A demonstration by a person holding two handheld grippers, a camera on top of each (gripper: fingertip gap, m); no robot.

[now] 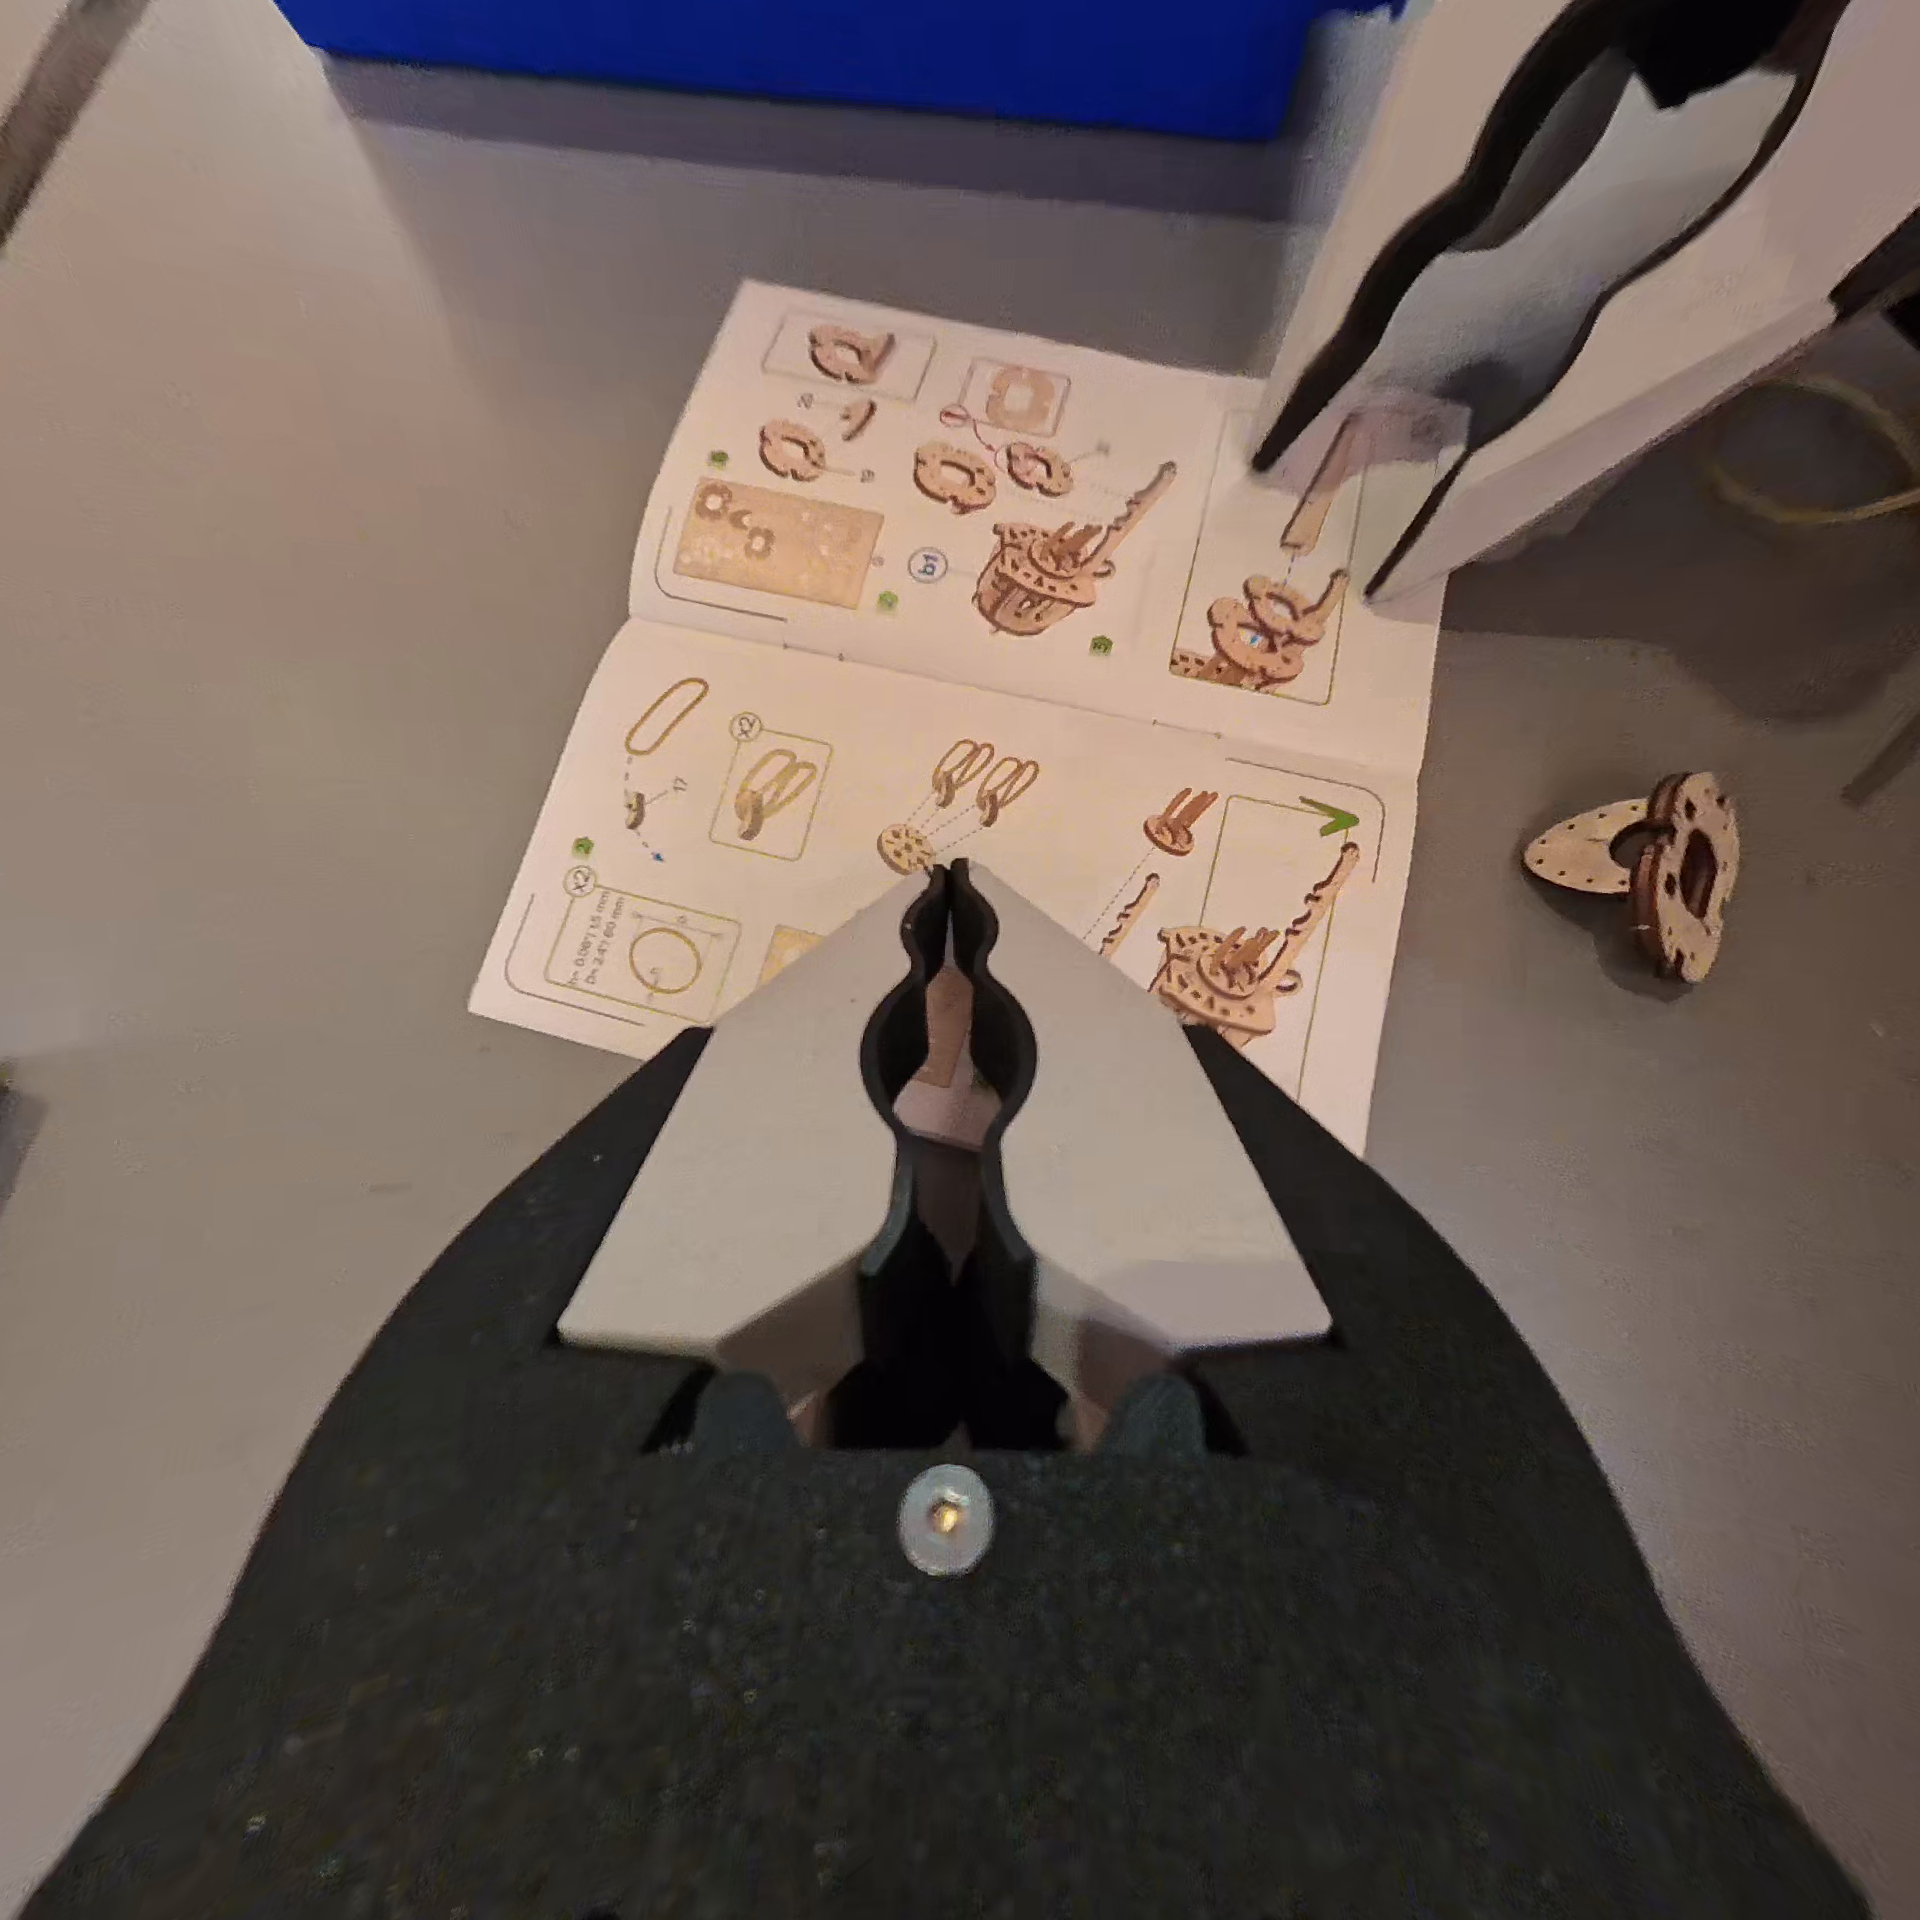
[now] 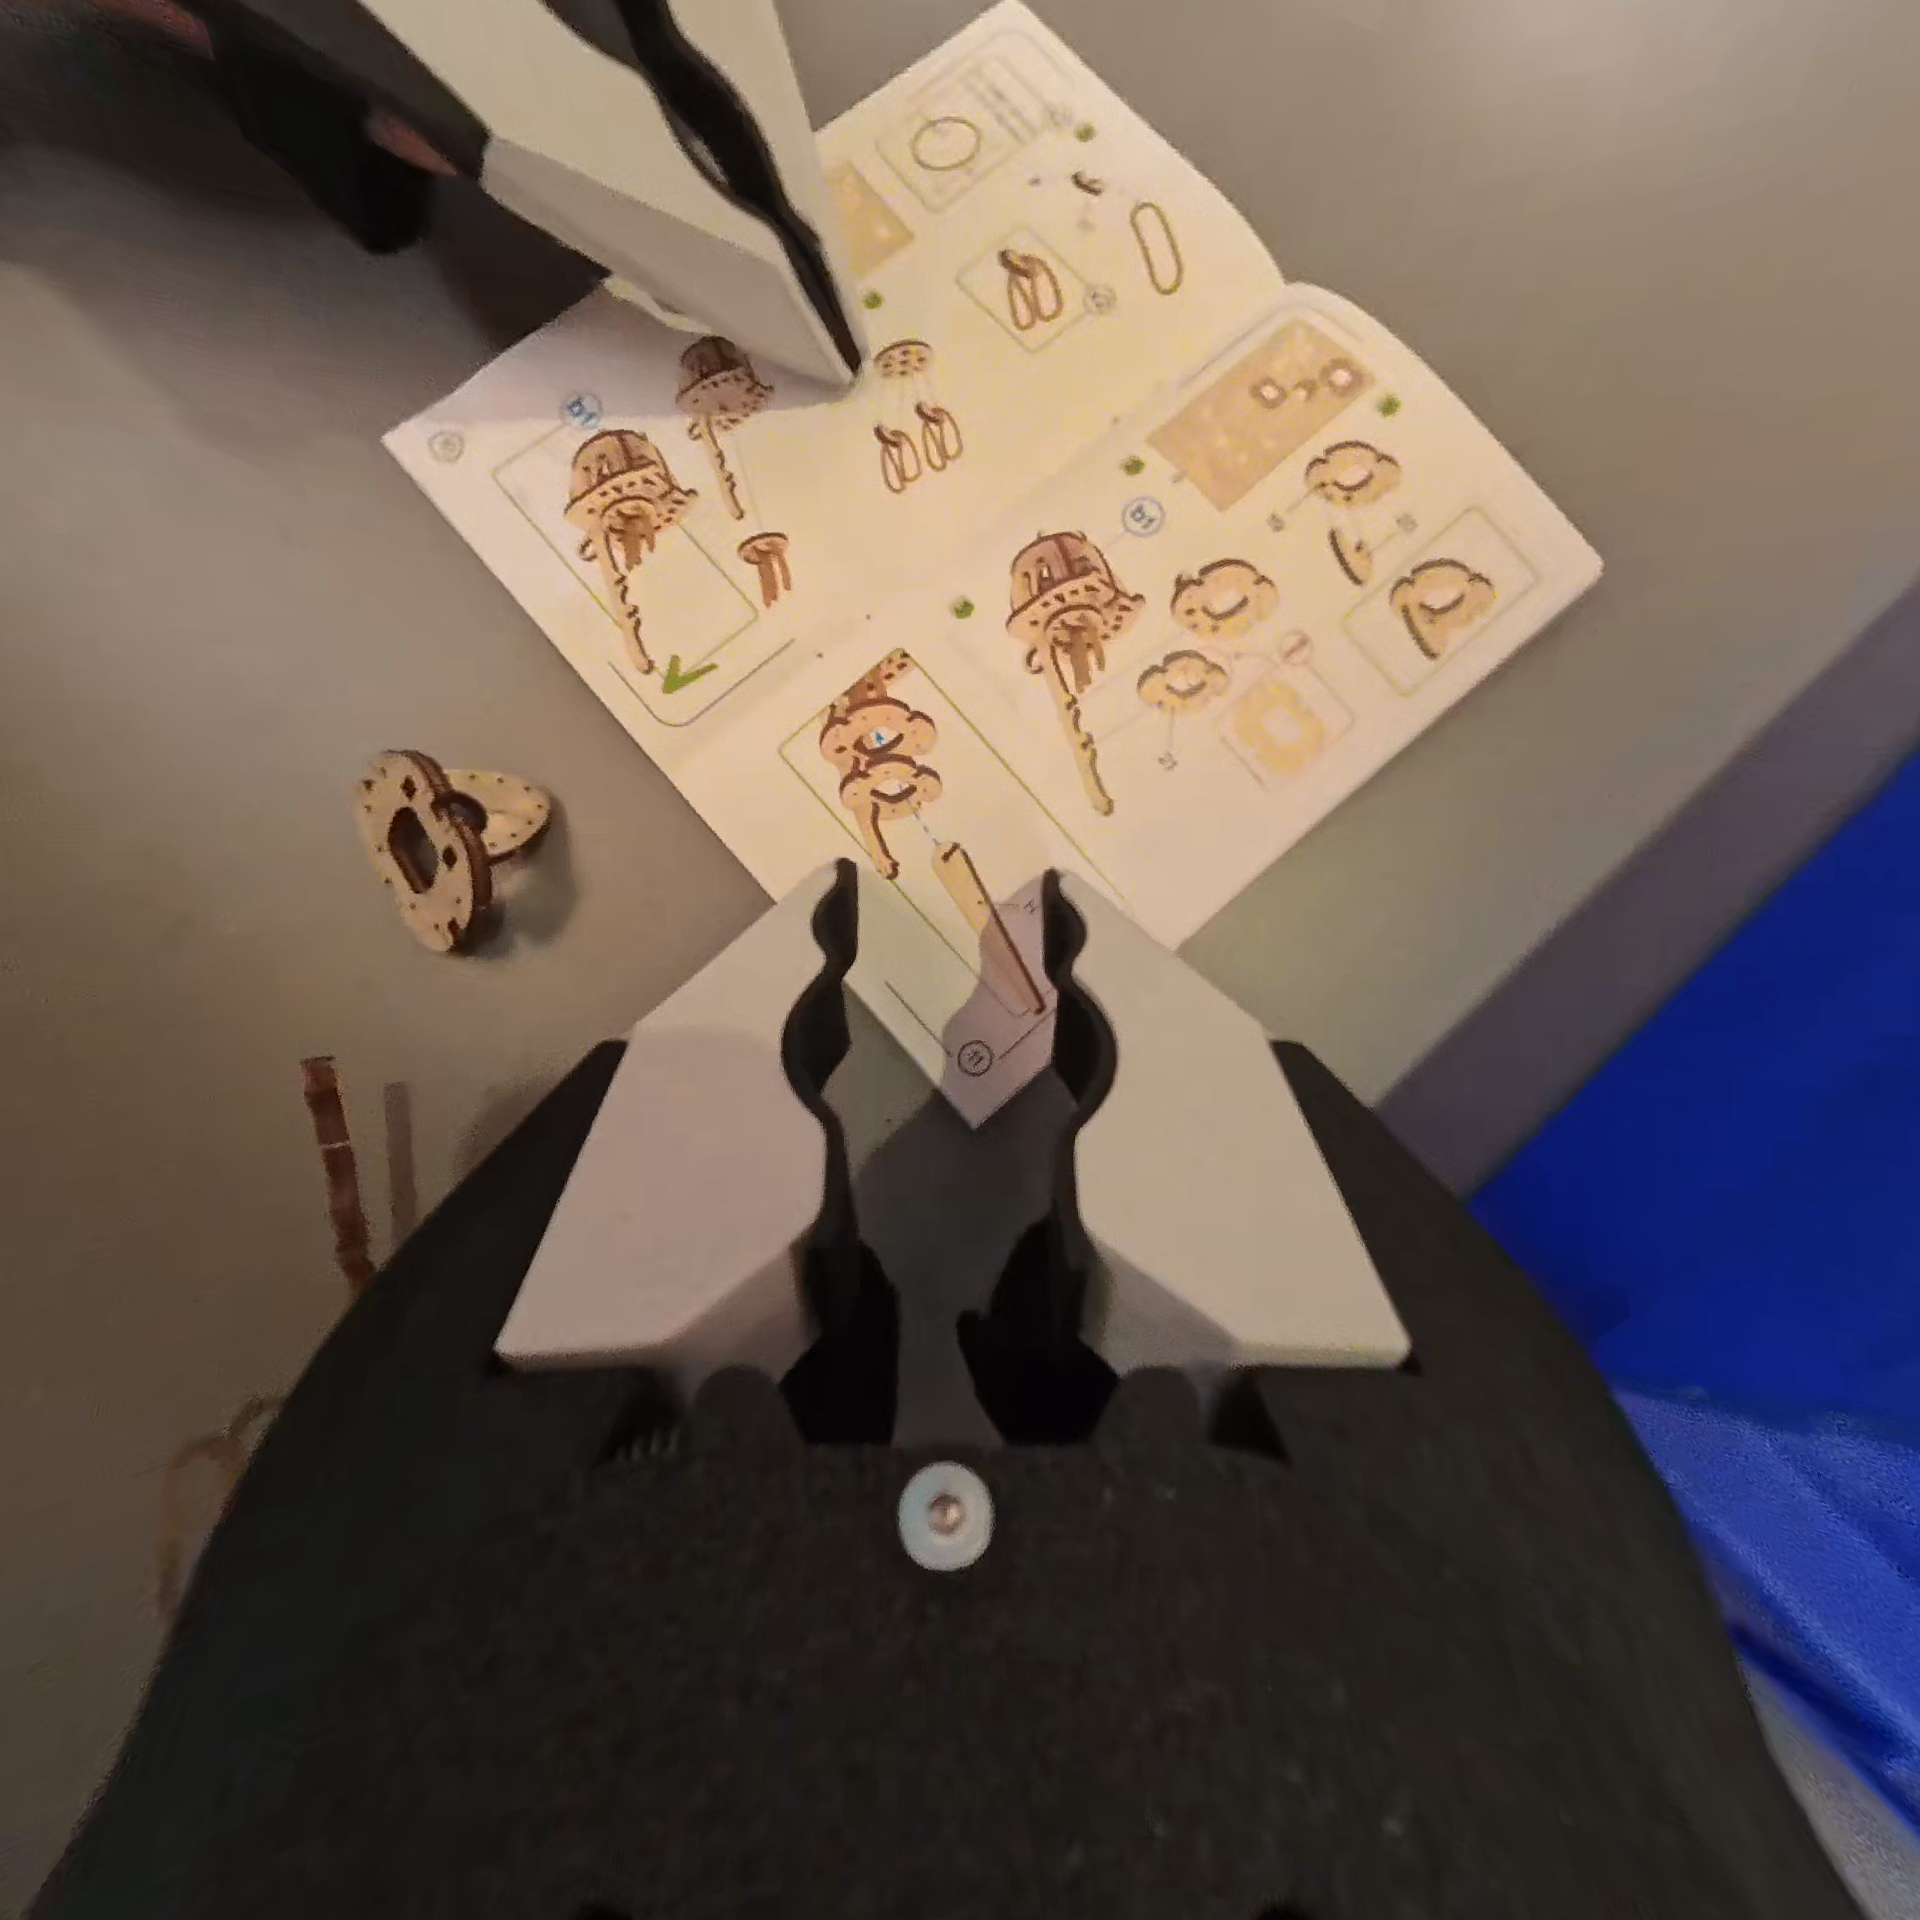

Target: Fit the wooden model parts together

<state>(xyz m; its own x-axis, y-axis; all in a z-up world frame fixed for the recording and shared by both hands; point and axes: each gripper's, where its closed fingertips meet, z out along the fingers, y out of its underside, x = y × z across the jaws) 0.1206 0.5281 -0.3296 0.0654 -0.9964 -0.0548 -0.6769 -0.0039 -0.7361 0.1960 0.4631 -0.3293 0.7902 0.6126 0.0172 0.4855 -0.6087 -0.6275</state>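
A small wooden assembly (image 1: 1652, 873), a cloud-shaped plate joined to an oval plate, lies on the grey table to the right of the sheet. It also shows in the right wrist view (image 2: 447, 842), at the left. My left gripper (image 1: 951, 868) is shut, its tips low over the lower half of the open instruction sheet (image 1: 1039, 717), and I see nothing between them. It also shows in the right wrist view (image 2: 847, 374). My right gripper (image 2: 948, 878) is open and empty over the sheet's (image 2: 831, 582) near corner. It also shows in the left wrist view (image 1: 1320, 525). Neither gripper touches the assembly.
A blue bin (image 1: 810, 52) stands at the table's far edge, and it also shows in the right wrist view (image 2: 1714, 1143), at the right. A thin dark wooden strip (image 2: 338, 1174) lies on the table left of my right gripper.
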